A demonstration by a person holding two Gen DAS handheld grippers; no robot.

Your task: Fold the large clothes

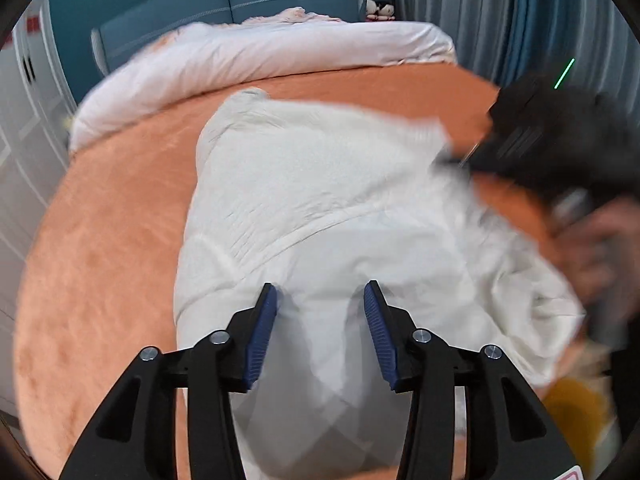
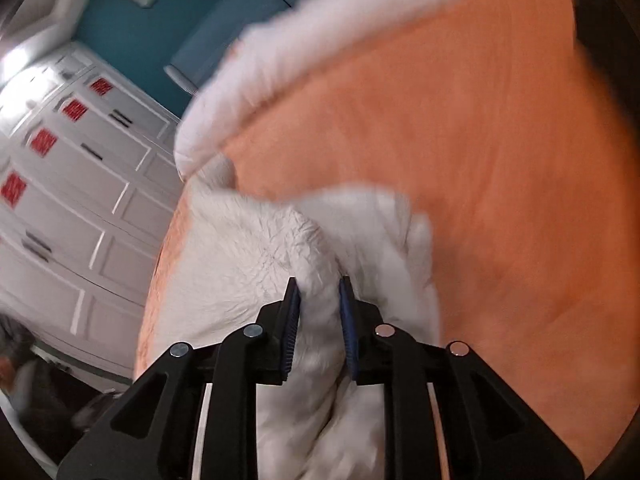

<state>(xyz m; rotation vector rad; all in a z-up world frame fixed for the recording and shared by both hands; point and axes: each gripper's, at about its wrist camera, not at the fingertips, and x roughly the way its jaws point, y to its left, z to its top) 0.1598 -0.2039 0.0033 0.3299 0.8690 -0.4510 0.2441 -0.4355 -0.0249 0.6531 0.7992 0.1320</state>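
A large white garment [image 1: 320,208] lies spread on the orange bed cover [image 1: 120,240]. My left gripper [image 1: 320,300] is open, its blue pads wide apart just above the near part of the garment. My right gripper [image 2: 319,292] is shut on a bunched fold of the white garment [image 2: 256,264] and holds it over the bed. The right gripper also shows in the left wrist view [image 1: 540,140] as a dark blurred shape at the garment's far right edge.
A white duvet [image 1: 260,52] lies across the head of the bed by a teal headboard [image 1: 224,8]. White wardrobe doors [image 2: 72,184] stand to the left. Striped curtains [image 1: 500,12] hang at the right. A yellow object [image 1: 572,412] sits low at the right.
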